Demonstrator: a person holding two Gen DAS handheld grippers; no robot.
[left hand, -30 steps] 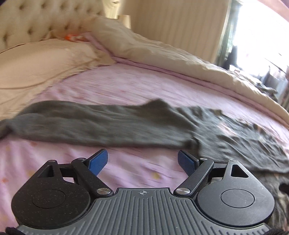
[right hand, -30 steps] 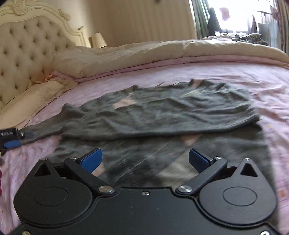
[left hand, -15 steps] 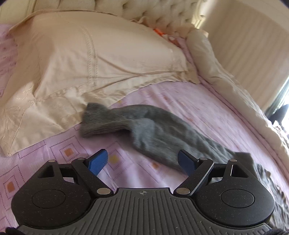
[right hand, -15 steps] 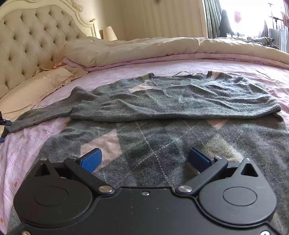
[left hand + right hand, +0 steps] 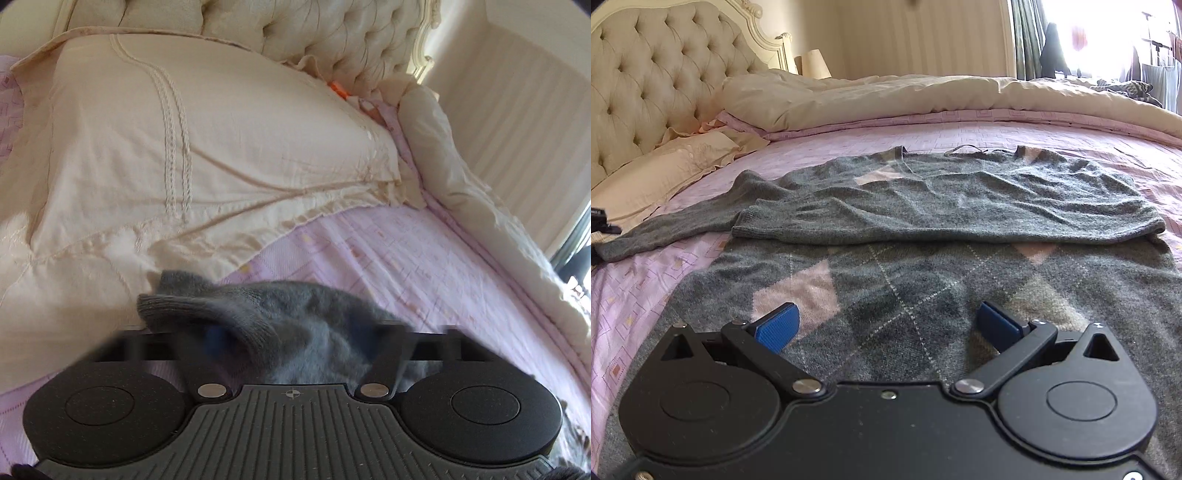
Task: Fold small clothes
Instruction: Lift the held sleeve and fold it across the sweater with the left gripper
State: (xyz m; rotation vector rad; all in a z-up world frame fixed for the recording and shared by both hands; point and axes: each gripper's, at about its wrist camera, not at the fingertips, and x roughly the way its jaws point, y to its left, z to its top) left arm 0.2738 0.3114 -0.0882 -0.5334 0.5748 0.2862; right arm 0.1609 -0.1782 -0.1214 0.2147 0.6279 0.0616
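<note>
The grey argyle sweater [image 5: 923,280] lies flat on the pink bed sheet [image 5: 639,295], front up, so that its sleeves can be brought in over the body. 1 sleeve [image 5: 923,221] is already folded straight across the chest, its cuff ending near the sweater's left edge. The other sleeve [image 5: 672,229] stretches out toward the cream pillow [image 5: 207,147], which is likely why the left gripper [image 5: 295,343] sits at that far end: the cuff [image 5: 207,314] is the natural handle for carrying the sleeve back over the body. In the left wrist view the cuff is bunched between the blurred fingers and hides most of them, so I cannot tell whether the gripper is clamped on it or only closing around it. The right gripper [image 5: 886,325] hovers low over the sweater's lower body, its blue pads [image 5: 775,326] spread well apart and holding nothing, probably ready to steady the knit.
</note>
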